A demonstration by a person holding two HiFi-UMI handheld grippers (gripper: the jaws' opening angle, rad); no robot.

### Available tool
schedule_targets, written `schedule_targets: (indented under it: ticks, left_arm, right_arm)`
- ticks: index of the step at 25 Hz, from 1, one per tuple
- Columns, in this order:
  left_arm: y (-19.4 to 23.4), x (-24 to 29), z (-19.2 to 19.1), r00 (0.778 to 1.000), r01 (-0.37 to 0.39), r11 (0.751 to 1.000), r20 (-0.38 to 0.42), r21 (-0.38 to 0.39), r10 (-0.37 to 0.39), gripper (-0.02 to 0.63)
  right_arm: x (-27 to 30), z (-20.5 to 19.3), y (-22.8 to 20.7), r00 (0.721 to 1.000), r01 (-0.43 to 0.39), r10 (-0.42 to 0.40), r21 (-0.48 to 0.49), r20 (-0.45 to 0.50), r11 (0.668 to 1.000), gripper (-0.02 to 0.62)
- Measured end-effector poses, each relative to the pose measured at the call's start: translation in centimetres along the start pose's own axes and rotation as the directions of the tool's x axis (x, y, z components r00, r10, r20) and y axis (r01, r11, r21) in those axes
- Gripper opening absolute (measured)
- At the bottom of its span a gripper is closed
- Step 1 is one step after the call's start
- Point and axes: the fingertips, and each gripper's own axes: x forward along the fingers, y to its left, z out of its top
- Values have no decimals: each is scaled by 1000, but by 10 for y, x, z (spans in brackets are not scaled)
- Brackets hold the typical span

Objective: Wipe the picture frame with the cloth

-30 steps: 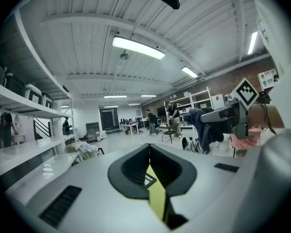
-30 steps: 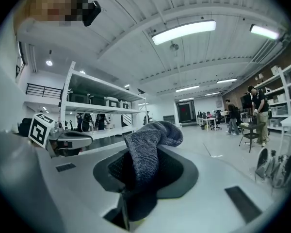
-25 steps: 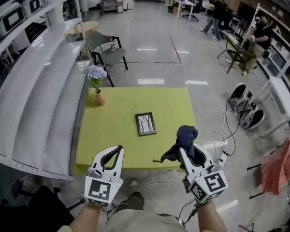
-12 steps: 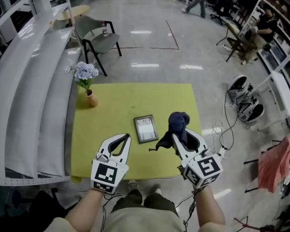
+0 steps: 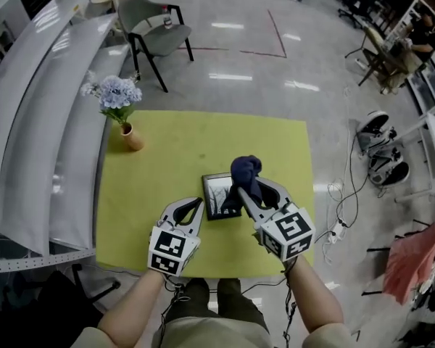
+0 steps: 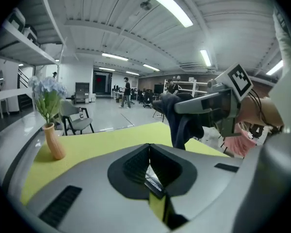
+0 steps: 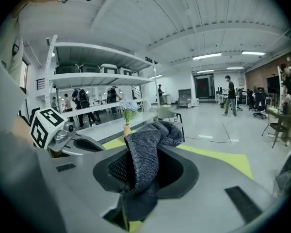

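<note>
- My right gripper [image 5: 252,188] is clamped on the dark cloth [image 5: 245,171], which bunches above its jaws and hangs down over the right side of the picture frame [image 5: 216,196].
- My left gripper [image 5: 192,207] has its jaws pressed together on nothing, just beside the frame's near left corner.
- The frame lies flat on the yellow table [image 5: 152,165], nearer my edge than the far one. There is bare tabletop to its left and beyond it, and the flower vase [image 5: 129,136] stands well apart at the far left corner.
- I cannot tell whether the cloth touches the frame, and the cloth hides the frame's right edge.
</note>
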Motion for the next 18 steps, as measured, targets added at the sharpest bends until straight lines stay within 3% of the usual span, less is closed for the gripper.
schedule_targets:
  ticks: [9,18]
  left_arm:
    - [6,51,-65,994,-7,997,-109,-75,-1,9]
    - [3,81,-117,980,11,987,-193,-162,-43,9]
  right_arm:
    - [73,-53,-4,984,-140,139,-7,-113,990,117]
    - [131,-99,10,936,-269,262,5,-236,963,116]
